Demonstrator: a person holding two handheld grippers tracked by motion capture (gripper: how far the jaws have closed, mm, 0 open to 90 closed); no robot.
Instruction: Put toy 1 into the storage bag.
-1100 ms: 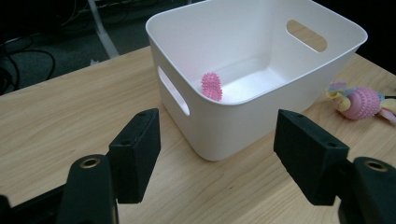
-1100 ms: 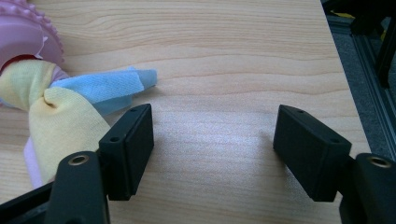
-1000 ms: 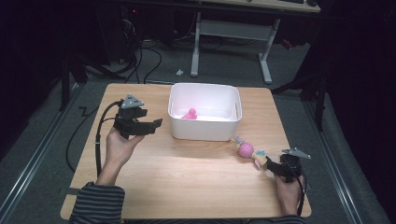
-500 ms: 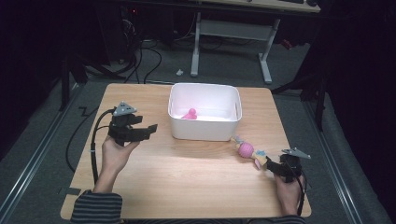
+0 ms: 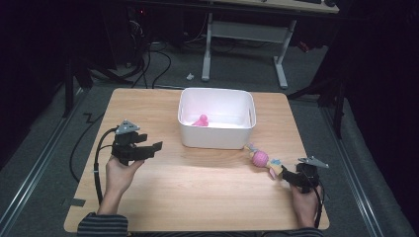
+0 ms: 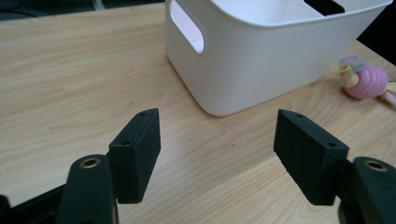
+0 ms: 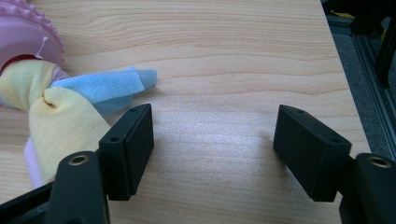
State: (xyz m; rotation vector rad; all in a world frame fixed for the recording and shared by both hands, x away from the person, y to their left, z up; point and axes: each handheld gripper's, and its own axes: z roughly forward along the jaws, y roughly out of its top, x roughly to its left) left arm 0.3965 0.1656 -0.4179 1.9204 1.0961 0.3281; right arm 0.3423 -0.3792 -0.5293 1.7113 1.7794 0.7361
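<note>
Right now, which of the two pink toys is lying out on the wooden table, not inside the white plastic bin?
The pink ribbed ball with pastel cloth tails, beside the right gripper. The other small pink toy sits inside the white plastic bin.

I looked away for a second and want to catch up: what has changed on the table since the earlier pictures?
The left gripper has drawn back from the white bin toward the person's edge of the table, jaws open and empty throughout. The right gripper stayed beside the pink ball toy, open, not gripping it. The toy, the bin and the pink thing inside it lie unmoved.
</note>
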